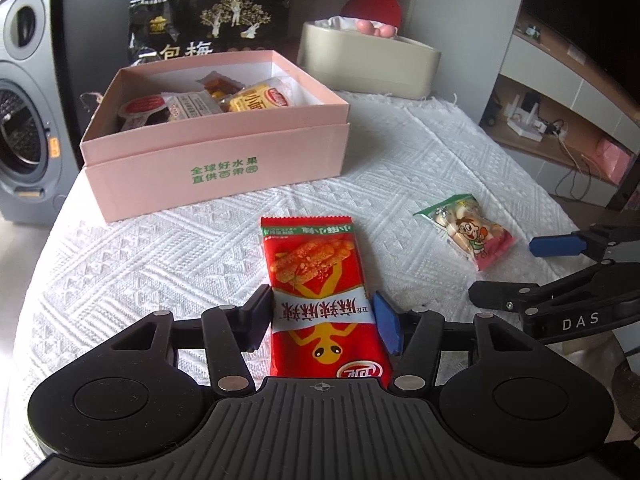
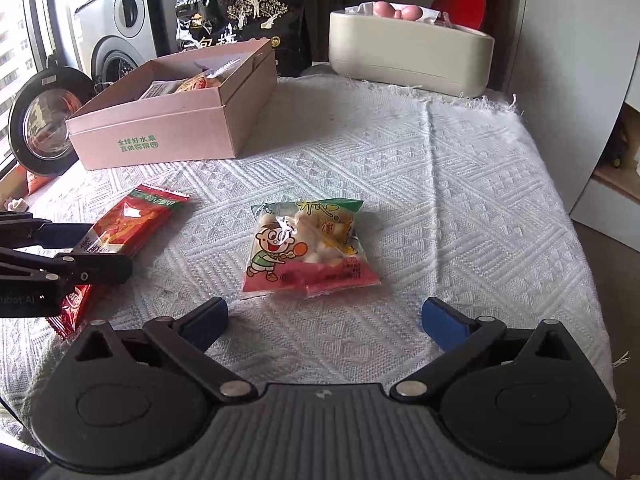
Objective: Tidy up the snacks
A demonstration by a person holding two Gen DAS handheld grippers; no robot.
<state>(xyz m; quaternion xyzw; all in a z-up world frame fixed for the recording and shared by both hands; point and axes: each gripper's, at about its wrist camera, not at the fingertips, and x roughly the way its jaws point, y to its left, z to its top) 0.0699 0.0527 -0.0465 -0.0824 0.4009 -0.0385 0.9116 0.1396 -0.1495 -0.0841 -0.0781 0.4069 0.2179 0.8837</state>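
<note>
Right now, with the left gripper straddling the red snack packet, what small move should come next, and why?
Probably close the left gripper on the red packet. The packet already lies between its fingers on the white cloth, though the pads don't look pressed on it yet. The pink box ahead already holds other snacks. The right gripper stands open short of the small biscuit bag.

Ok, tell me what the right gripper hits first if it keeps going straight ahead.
Probably the clear cartoon-boy snack bag, lying on the white cloth directly ahead of the open right gripper; depth is uncertain.
</note>
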